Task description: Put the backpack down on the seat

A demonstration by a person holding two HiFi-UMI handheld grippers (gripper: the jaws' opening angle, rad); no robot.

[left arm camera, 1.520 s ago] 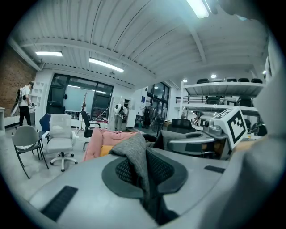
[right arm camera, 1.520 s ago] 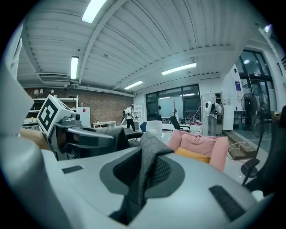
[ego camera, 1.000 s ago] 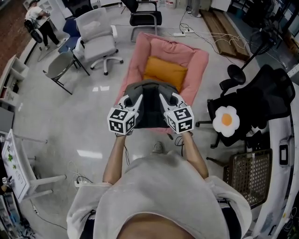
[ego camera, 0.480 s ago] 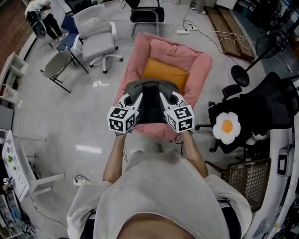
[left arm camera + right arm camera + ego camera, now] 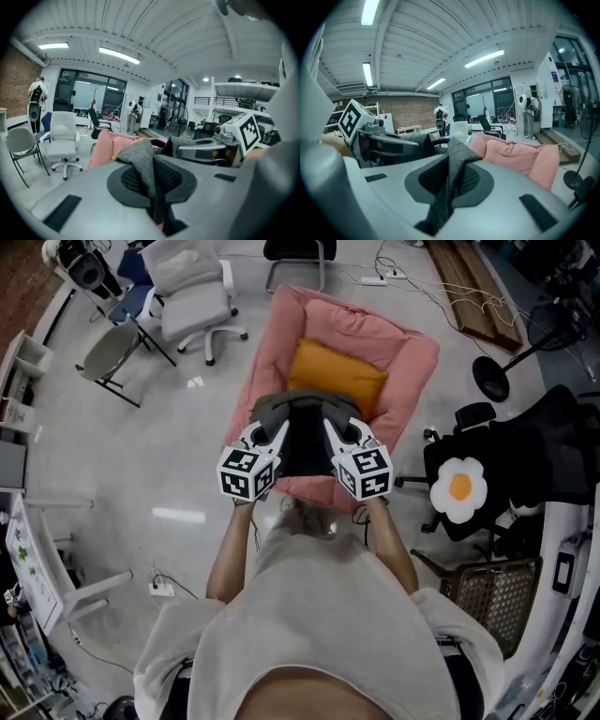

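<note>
Left hand-held gripper (image 5: 276, 434) and right hand-held gripper (image 5: 332, 431) are each clamped on grey fabric edges of a dark grey cloth backpack (image 5: 302, 444), hung between them.

Approach: the person steps forward with the dark grey fabric backpack (image 5: 302, 432) | Seat: the pink padded lounger seat (image 5: 412, 362) now lies closer, its near edge almost under the person's chest | Backpack: its top now overlaps the orange cushion (image 5: 337, 371) | Background: the white swivel office chair (image 5: 192, 296) shifts toward the top-left corner
</note>
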